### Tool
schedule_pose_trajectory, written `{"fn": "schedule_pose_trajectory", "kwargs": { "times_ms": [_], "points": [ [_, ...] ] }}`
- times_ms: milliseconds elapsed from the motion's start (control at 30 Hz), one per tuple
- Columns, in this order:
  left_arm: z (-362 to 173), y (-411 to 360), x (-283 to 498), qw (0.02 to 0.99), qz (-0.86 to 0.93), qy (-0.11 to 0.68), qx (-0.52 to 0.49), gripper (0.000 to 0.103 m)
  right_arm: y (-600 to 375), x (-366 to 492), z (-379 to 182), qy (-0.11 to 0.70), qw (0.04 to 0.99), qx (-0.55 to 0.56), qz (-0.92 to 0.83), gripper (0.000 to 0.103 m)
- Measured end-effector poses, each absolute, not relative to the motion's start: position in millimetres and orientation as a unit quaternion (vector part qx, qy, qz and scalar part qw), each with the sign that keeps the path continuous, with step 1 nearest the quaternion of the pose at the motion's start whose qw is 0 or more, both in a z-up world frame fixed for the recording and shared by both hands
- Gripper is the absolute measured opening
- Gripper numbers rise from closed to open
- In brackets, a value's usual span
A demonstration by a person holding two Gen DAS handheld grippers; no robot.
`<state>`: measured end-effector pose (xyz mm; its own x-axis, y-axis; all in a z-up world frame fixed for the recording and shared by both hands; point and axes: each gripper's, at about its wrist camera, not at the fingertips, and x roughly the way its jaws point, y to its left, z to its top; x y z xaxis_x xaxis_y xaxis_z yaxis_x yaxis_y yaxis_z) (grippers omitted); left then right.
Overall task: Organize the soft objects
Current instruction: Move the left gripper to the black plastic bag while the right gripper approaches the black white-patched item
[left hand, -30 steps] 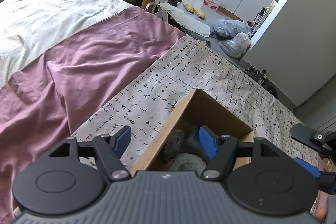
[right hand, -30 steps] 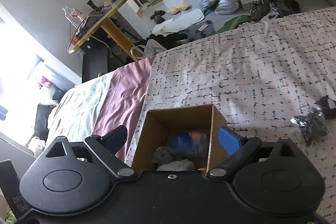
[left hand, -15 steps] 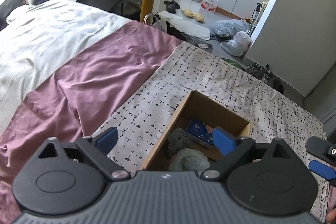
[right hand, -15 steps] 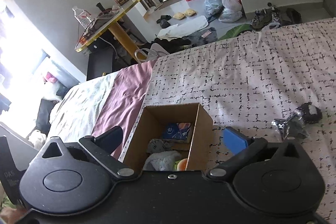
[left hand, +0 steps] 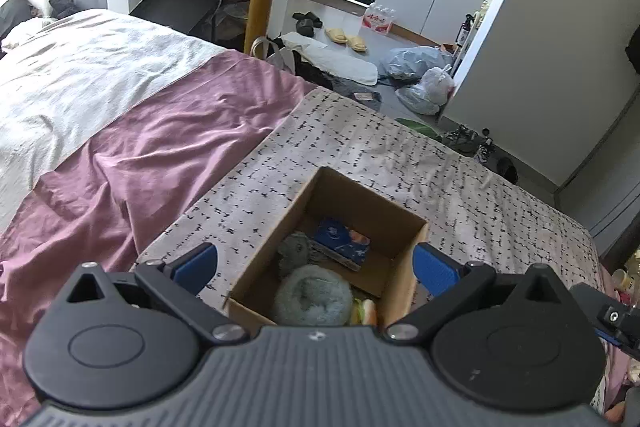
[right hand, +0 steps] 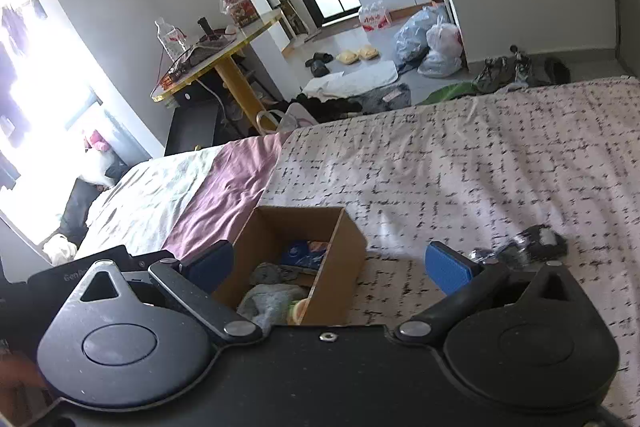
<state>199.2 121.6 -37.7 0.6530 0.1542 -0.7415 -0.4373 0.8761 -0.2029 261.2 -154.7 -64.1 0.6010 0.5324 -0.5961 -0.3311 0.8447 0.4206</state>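
Box: an open cardboard box [left hand: 404,227] sits on the patterned sheet [left hand: 460,187], close to where that sheet meets the mauve bedspread [left hand: 160,131].
Box contents: a round grey-green plush piece [left hand: 312,301] lies at the near end, a smaller grey soft item [left hand: 294,247] just behind it, and a blue printed packet [left hand: 342,237] toward the far wall; something orange and pale [left hand: 366,311] shows at the near right corner, too hidden to name.
Loose item: a dark crumpled bundle with shiny wrapping [right hand: 528,245] lies on the patterned sheet to the right of the box, well apart from it; blur keeps me from saying what it is.
Left gripper [left hand: 316,263]: spread wide and holding nothing, its blue pads [left hand: 434,269] straddling the box from above, one outside each side wall.
Right gripper [right hand: 328,265]: also spread wide and empty, above the box's near right side, one pad over the box's left wall, the other over bare sheet.
Edges: the patterned sheet's far edge drops to the floor, where bags [left hand: 424,83] and shoes [right hand: 504,69] lie.
Open room: a broad stretch of patterned sheet lies bare right of and beyond the box; the mauve bedspread and white cover [left hand: 80,67] spread to the left.
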Motion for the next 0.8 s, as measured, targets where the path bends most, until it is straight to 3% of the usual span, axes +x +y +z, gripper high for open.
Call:
{"fn": "schedule_pose_trajectory", "kwargs": {
  "times_ms": [600, 800],
  "points": [
    [-40, 53, 201, 0.905, 0.124, 0.382, -0.138, 0.103, -236, 254, -92, 0.349, 0.9, 0.167, 0.202, 0.103],
    [-45, 28, 205, 0.907, 0.111, 0.385, -0.13, 0.103, -262, 257, -104, 0.374, 0.889, 0.165, 0.208, 0.103]
  ]
}}
